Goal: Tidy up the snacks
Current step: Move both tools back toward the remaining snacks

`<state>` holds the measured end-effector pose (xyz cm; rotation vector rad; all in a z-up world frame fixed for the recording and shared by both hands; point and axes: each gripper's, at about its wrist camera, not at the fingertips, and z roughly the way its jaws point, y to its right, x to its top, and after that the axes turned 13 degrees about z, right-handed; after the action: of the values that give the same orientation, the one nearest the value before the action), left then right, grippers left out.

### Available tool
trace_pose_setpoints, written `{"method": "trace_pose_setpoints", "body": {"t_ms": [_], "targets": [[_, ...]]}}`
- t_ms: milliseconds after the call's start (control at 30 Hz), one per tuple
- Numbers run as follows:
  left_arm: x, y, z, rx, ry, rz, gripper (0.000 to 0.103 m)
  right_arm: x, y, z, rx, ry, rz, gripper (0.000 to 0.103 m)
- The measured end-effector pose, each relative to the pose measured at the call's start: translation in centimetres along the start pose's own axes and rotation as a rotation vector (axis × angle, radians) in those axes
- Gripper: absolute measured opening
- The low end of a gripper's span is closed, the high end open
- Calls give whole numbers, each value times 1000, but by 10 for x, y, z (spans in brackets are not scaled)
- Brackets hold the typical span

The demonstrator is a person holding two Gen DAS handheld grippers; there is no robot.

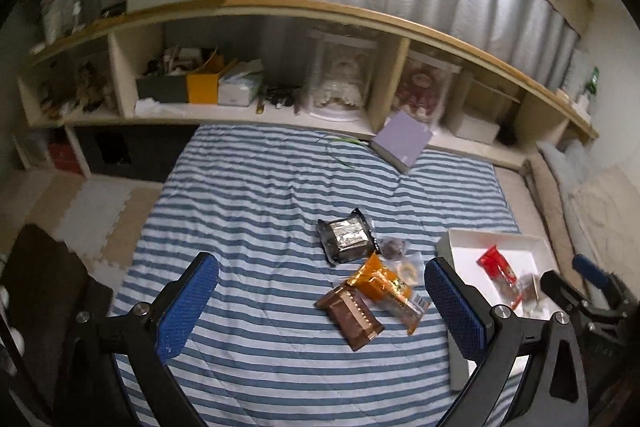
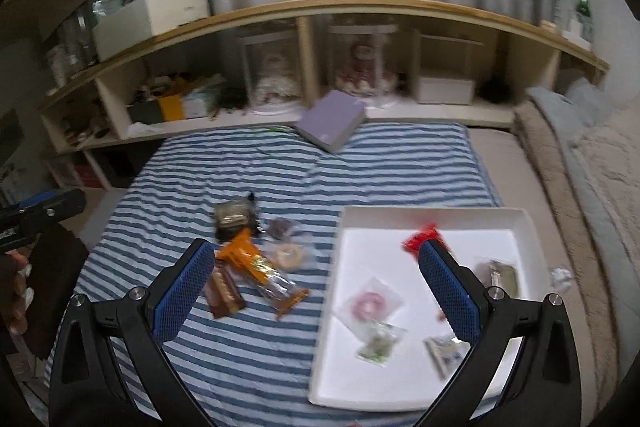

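Note:
Several snacks lie on the striped bedspread [image 1: 248,195]: a black packet [image 1: 347,237], an orange packet [image 1: 384,283], a brown bar [image 1: 352,315], a small dark sweet [image 1: 394,247] and a clear-wrapped ring [image 1: 408,271]. My left gripper [image 1: 320,303] is open and empty above them. A white tray [image 2: 332,287] holds a red packet [image 2: 420,239], a pink ring sweet [image 2: 370,303] and other small packets. My right gripper [image 2: 314,291] is open and empty over the tray's left wall. The orange packet [image 2: 256,263] and brown bar [image 2: 224,293] also show there.
A purple box [image 1: 402,141] leans at the bed's far edge against a cubby shelf [image 1: 280,7] full of boxes and dolls. Foam floor mats [image 1: 92,203] lie left. A beige blanket [image 2: 592,187] lies right of the tray. The tray also shows in the left view [image 1: 460,247].

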<state>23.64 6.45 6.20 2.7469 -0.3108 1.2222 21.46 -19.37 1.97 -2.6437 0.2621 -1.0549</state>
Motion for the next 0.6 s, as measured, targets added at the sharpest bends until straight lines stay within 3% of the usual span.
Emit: {"method": "trace_pose_setpoints", "body": {"t_ms": [200, 367, 600], "targets": [[-13, -7, 42, -56, -61, -146, 102, 1, -9, 41, 120, -69, -30, 103], [-24, -5, 84, -76, -118, -230, 94, 2, -13, 86, 114, -156, -174, 102], [-40, -4, 157, -154, -239, -337, 80, -21, -27, 138, 215, -292, -397, 83]]}}
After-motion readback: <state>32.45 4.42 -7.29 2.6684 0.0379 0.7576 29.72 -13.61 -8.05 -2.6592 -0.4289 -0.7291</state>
